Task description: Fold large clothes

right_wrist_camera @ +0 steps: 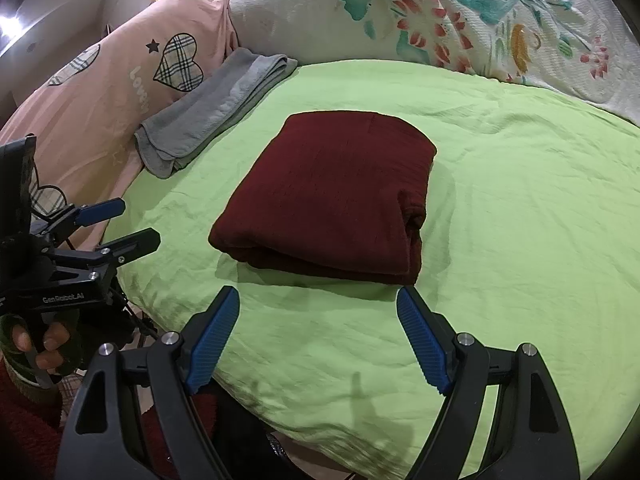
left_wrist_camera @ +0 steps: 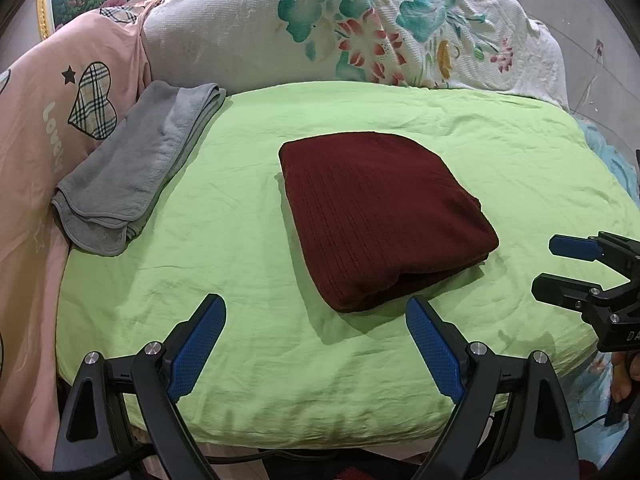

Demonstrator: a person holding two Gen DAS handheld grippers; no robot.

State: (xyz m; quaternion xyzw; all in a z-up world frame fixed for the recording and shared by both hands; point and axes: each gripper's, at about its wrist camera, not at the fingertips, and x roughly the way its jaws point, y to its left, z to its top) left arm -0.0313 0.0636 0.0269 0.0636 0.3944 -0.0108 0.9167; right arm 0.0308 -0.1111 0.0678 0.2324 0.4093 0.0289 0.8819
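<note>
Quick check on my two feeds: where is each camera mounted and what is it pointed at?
Left wrist: on the left tool, facing the folded maroon garment on the green sheet; the right tool shows at right.
Right wrist: on the right tool, facing the same garment; left tool and hand at left.
Shared: garment, sheet, grey towel.
</note>
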